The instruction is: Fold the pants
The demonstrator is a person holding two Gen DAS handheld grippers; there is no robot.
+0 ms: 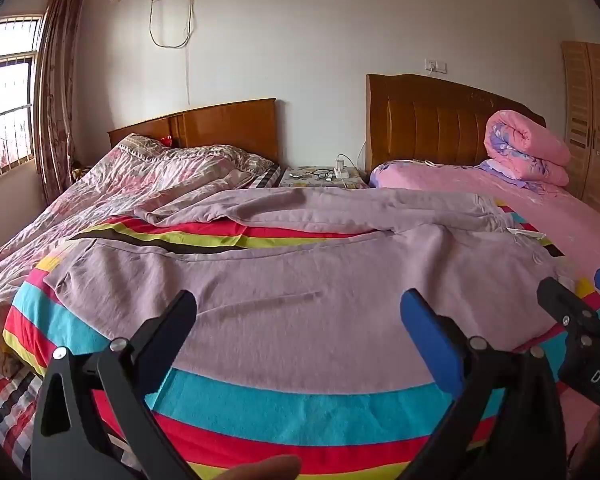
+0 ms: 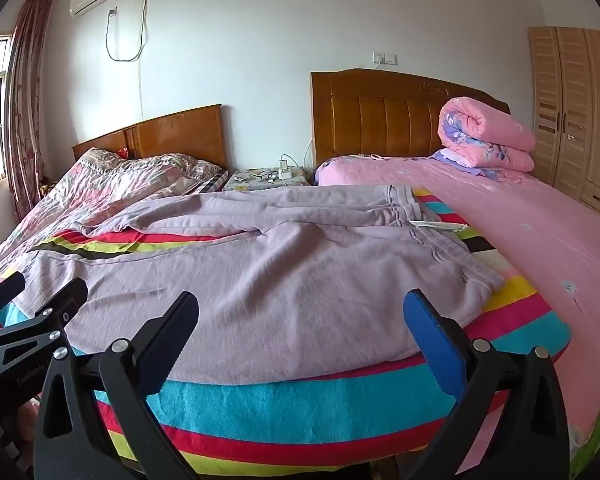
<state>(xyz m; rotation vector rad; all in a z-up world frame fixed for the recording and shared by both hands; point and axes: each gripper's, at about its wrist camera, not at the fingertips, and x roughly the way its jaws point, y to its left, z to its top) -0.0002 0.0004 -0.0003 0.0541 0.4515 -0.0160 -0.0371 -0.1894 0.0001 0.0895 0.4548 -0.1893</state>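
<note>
Lilac pants (image 1: 300, 280) lie spread flat on a bright striped blanket (image 1: 300, 404), waistband to the right, both legs running left; they also show in the right wrist view (image 2: 268, 276). My left gripper (image 1: 298, 304) is open and empty, held just above the near leg. My right gripper (image 2: 300, 306) is open and empty above the near edge of the pants, close to the hip. The right gripper shows at the right edge of the left wrist view (image 1: 576, 284), and the left gripper at the left edge of the right wrist view (image 2: 44, 290).
The striped blanket (image 2: 320, 408) covers the foot of two beds. A floral quilt (image 1: 132, 176) lies on the left bed, a pink sheet (image 2: 520, 220) and rolled pink quilt (image 2: 484, 136) on the right. A nightstand (image 1: 320, 176) stands between the headboards. A wardrobe (image 2: 572, 112) is at far right.
</note>
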